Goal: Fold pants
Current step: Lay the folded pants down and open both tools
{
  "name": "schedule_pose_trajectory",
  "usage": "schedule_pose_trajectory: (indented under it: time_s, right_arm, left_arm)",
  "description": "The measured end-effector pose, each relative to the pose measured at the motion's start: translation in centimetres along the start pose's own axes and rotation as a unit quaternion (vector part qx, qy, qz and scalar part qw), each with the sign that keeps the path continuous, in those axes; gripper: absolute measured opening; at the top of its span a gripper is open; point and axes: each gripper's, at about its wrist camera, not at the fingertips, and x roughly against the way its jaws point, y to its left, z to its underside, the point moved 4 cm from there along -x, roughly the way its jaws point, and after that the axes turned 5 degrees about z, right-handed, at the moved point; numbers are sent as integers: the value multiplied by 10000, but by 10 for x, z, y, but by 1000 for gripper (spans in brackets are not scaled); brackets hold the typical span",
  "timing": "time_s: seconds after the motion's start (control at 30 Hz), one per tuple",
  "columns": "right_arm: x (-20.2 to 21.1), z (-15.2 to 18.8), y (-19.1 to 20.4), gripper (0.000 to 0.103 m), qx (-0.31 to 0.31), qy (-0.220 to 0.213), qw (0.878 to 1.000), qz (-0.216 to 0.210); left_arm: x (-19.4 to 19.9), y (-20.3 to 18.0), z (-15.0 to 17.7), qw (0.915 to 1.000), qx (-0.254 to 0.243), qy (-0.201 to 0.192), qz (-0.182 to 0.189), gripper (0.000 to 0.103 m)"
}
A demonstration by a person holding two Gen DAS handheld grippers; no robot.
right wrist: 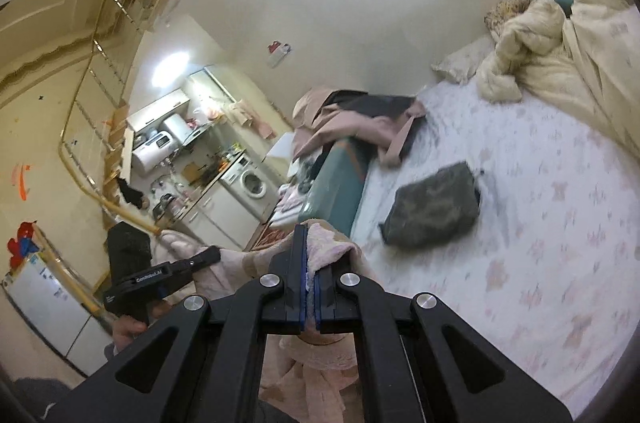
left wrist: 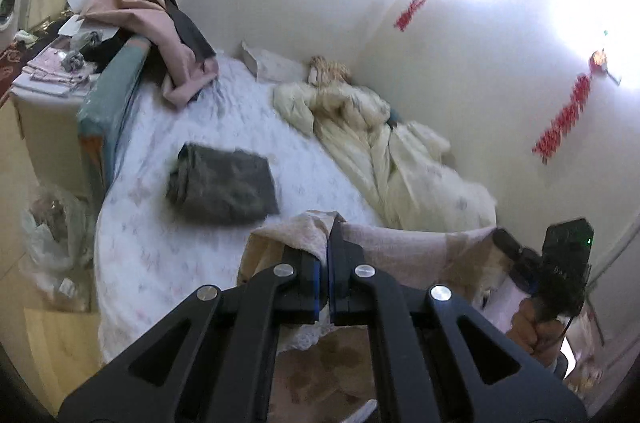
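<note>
I hold a pair of pale pink fleecy pants (left wrist: 404, 247) stretched between both grippers, lifted above the near edge of the bed. My left gripper (left wrist: 334, 223) is shut on one end of the cloth's top edge. My right gripper (right wrist: 310, 239) is shut on the other end of the pink pants (right wrist: 328, 247); the cloth hangs down below the fingers. The right gripper also shows in the left wrist view (left wrist: 508, 243), and the left gripper in the right wrist view (right wrist: 208, 255).
A folded dark grey garment (left wrist: 224, 183) lies on the white flowered bedsheet (left wrist: 160, 263), also in the right wrist view (right wrist: 432, 211). A heap of pink and dark clothes (left wrist: 160, 35) hangs over the teal bed end (left wrist: 108, 95). A cream quilt (left wrist: 380, 151) lies along the wall.
</note>
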Motion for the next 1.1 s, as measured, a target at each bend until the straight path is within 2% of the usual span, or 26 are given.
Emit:
schedule_pose_trajectory:
  time_s: [0.07, 0.13, 0.27, 0.37, 0.47, 0.6, 0.7, 0.73, 0.8, 0.83, 0.9, 0.97, 1.0, 1.03, 1.07, 1.1]
  right_arm:
    - [-12, -22, 1, 1, 87, -58, 9999, 69]
    - [-20, -40, 4, 1, 196, -175, 9996, 96]
    - [-25, -51, 6, 1, 277, -245, 9993, 86]
    - [-29, -36, -2, 1, 270, -143, 9994, 160]
    - [-33, -8, -22, 1, 32, 121, 9995, 289]
    - [-38, 57, -60, 1, -281, 658, 9957, 583]
    - [-50, 116, -95, 1, -573, 1216, 9874, 831]
    - [-58, 145, -112, 1, -699, 1506, 9812, 985]
    - [-73, 195, -144, 1, -1101, 2086, 9641, 1219]
    - [-79, 218, -157, 1, -1302, 2376, 9532, 1340]
    - [-86, 263, -179, 2, -1592, 2939, 9279, 1651]
    - [-89, 297, -189, 6, -1688, 3530, 9006, 1890]
    - [-89, 311, -192, 7, -1650, 3820, 8860, 2045]
    - [-87, 320, -192, 7, -1629, 3994, 8759, 2161]
    - [-85, 327, -194, 8, -1622, 4173, 8651, 2263]
    - [-82, 333, -196, 20, -1635, 4369, 8513, 2403]
  left_arm:
    - [-8, -3, -22, 9996, -157, -219, -100, 1]
    - [-10, -8, -37, 9987, -298, -409, -32, 1]
    - [-9, -4, -41, 9985, -279, -470, 63, 1]
    - [-19, 14, -17, 9998, -81, -153, 26, 1]
    - [-31, 38, 26, 9990, 273, 345, -8, 1]
    - [-52, 75, 99, 9927, 563, 1020, -297, 1]
    - [-78, 116, 174, 9774, 950, 1757, -699, 1]
    - [-86, 126, 193, 9716, 1017, 1962, -839, 1]
    - [-102, 149, 238, 9538, 1192, 2496, -1175, 1]
    - [-109, 161, 262, 9401, 1388, 2825, -1308, 1]
    - [-112, 177, 299, 9200, 1547, 3262, -1523, 3]
    - [-111, 183, 319, 9093, 1368, 3505, -1778, 4]
    - [-110, 188, 330, 9010, 1299, 3675, -1902, 5]
    - [-107, 193, 338, 8910, 1335, 3819, -2060, 5]
    - [-104, 198, 341, 8847, 1376, 3862, -2218, 5]
    - [-102, 200, 343, 8812, 1351, 3896, -2310, 5]
